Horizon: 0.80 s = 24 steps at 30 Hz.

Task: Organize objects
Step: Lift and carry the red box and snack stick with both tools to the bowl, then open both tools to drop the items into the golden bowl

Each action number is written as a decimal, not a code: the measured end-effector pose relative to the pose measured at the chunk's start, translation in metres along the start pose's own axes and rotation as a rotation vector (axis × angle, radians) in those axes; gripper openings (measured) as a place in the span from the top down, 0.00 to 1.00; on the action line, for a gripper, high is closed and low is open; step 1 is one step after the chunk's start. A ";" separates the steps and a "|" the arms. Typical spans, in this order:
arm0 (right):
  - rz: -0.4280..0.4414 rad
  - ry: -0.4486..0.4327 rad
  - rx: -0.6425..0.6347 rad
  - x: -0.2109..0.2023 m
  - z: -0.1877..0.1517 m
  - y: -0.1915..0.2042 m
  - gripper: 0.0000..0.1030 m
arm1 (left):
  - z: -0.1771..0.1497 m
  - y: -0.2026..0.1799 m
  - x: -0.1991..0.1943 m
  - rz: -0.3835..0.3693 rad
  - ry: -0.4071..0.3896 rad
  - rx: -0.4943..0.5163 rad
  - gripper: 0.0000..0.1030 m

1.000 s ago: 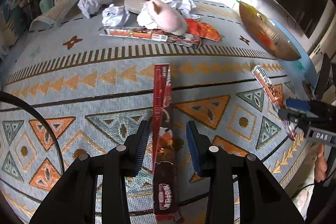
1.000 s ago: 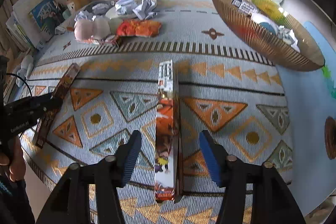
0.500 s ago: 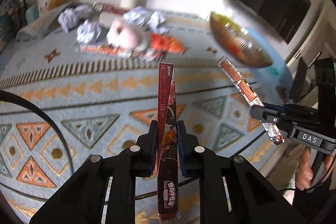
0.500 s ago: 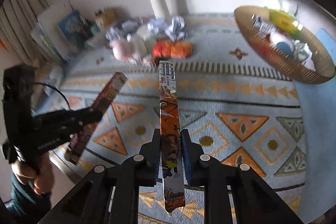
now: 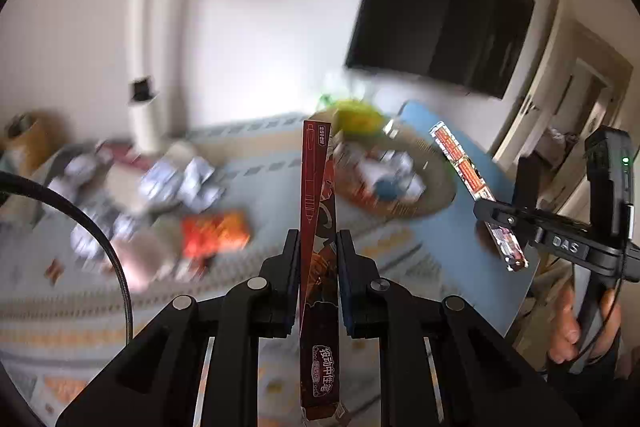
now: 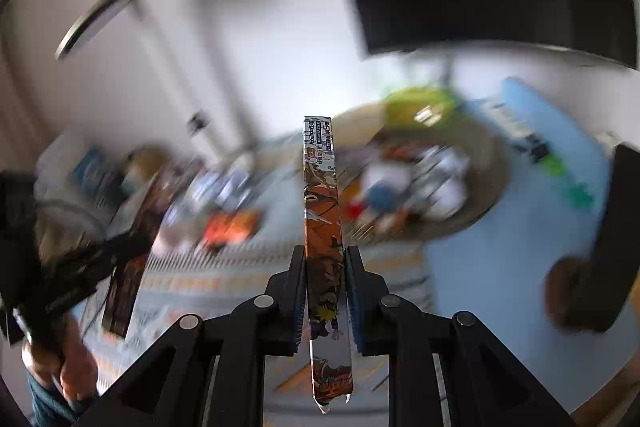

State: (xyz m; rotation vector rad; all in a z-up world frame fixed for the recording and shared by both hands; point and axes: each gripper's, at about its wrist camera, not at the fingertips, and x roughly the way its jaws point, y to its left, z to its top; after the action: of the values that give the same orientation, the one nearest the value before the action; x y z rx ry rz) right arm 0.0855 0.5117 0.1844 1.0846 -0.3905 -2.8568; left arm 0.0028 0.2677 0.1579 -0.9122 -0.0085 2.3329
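Left tool (image 5: 318, 267) clamped on long dark-red flat pen box (image 5: 316, 211), right tool (image 6: 325, 283) on long orange cartoon-printed box (image 6: 323, 211); both held aloft above patterned worktop (image 5: 256, 183), near blurred woven basket (image 6: 486, 211).

Both wrist views basketward (image 5: 432, 195) (raised)

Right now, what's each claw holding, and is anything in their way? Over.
Left gripper shut on red pen box. Right gripper shut on orange comic box. Both lifted, basket ahead. Nothing blocking.
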 end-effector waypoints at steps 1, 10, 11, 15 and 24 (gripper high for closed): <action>-0.026 -0.027 0.040 -0.001 0.015 -0.015 0.83 | 0.010 -0.004 0.007 -0.017 -0.014 -0.001 0.86; -0.110 -0.105 0.256 0.031 0.089 -0.085 0.83 | 0.086 -0.045 0.094 -0.145 -0.026 0.037 0.86; -0.118 -0.099 0.264 0.037 0.093 -0.088 0.83 | 0.091 -0.049 0.106 -0.151 -0.017 0.044 0.86; -0.147 -0.066 0.261 0.063 0.103 -0.100 0.83 | 0.101 -0.062 0.145 -0.151 0.008 0.070 0.86; -0.187 0.035 0.233 0.102 0.102 -0.110 0.72 | 0.098 -0.064 0.194 -0.208 0.029 -0.016 0.52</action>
State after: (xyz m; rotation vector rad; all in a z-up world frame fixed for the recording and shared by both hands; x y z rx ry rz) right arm -0.0548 0.6245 0.1643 1.2704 -0.6674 -3.0060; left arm -0.1319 0.4475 0.1289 -0.9085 -0.1055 2.1301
